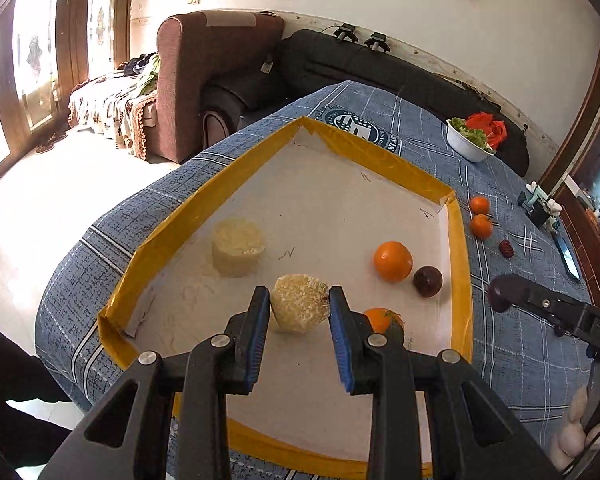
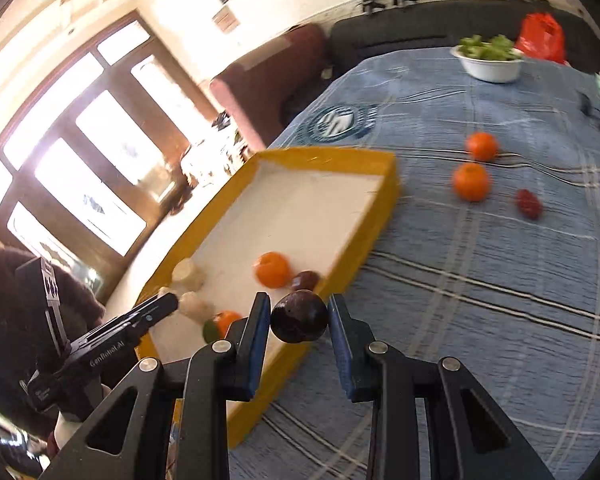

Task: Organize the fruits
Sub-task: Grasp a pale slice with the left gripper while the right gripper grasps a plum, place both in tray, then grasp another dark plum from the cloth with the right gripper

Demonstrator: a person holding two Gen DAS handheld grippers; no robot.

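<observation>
Dark plum (image 2: 299, 316) clamped in right claw (image 2: 299, 317) beside yellow tray (image 2: 374, 216); left claw (image 1: 299, 309) grips pale fruit (image 1: 299, 308). Placing step; next, release inside tray.

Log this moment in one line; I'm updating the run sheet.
left gripper: shut on pale fruit | right gripper: shut on dark fruit | tray: partly filled

Strong daylight from the windows (image 2: 80, 184) overexposes the floor (image 1: 40, 208), the right wrist view shows motion blur across the tablecloth (image 2: 480, 260), and both fisheye views bend straight lines and darken at the corners.
</observation>
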